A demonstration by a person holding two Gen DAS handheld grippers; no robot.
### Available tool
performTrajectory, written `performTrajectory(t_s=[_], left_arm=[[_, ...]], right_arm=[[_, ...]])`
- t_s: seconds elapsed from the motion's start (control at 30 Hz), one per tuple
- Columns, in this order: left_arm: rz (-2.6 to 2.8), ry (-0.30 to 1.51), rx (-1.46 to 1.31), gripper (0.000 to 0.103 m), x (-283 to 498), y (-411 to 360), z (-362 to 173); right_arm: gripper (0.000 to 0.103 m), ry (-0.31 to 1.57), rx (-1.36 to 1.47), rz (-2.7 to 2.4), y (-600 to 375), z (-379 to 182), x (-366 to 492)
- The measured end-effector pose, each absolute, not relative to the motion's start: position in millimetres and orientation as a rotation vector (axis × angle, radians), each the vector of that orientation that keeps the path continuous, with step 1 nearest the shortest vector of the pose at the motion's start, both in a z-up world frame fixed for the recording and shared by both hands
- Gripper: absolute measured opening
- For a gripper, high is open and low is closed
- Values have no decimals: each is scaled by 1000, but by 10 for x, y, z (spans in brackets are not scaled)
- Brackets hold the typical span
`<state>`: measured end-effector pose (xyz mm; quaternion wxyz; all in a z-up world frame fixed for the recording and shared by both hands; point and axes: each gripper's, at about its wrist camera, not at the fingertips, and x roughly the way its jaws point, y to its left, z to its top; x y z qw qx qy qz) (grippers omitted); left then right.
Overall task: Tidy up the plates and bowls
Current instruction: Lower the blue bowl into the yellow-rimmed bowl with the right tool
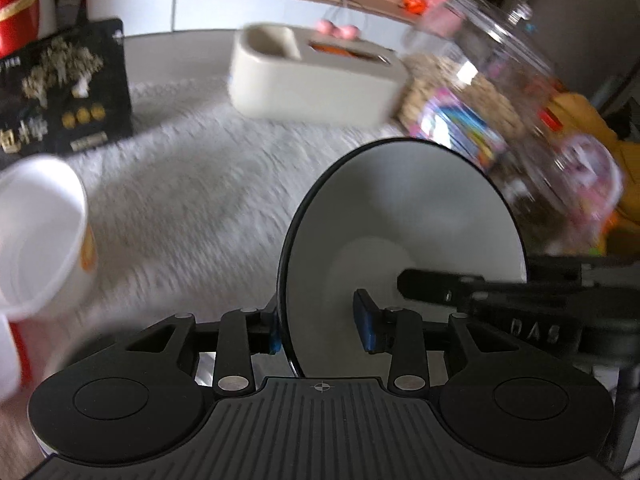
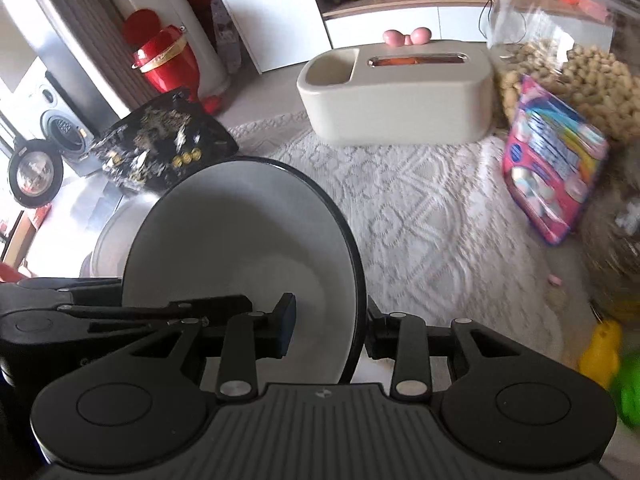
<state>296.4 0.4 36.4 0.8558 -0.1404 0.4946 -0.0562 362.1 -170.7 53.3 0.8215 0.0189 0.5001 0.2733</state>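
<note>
Both grippers straddle one bowl (image 1: 404, 220) at frame centre, tilted above the worktop (image 1: 208, 184). Left gripper (image 1: 324, 320) and right gripper (image 2: 330, 328) jaws stand narrow across opposite rim walls. Keep it level; close evenly before carrying.

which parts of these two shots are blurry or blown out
Left wrist view: tablecloth, clear jar and white cup are motion-smeared, while the black-rimmed bowl in the left gripper stays sharp. Right wrist view: mostly sharp, right edge blurs around the pink packet, and the far left is overexposed.
</note>
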Motion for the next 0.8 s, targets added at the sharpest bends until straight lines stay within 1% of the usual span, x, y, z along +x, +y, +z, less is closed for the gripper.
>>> performTrajectory(t_s=[0.13, 0.33, 0.37, 0.43, 0.67, 0.77, 0.8], left_arm=[[-140, 1045, -273, 38, 2655, -202, 220], [-115, 1066, -215, 36, 2448, -453, -111], [-121, 1049, -237, 38, 2417, -441, -132], [-115, 1038, -249, 32, 2382, -410, -133], [-92, 1009, -279, 31, 2305, -340, -92], [-87, 980, -275, 28, 2246, -288, -47], [-87, 979, -286, 25, 2250, -261, -48]], right_arm=[[35, 1089, 44, 590, -1929, 447, 3336], [35, 1189, 46, 555, -2074, -31, 3170], [35, 1203, 49, 547, -2088, -107, 3153], [36, 1175, 49, 563, -2113, -134, 3118], [36, 1157, 1, 571, -2047, -145, 3089], [36, 1167, -8, 565, -2020, -135, 3093], [36, 1170, -7, 560, -2019, -127, 3097]])
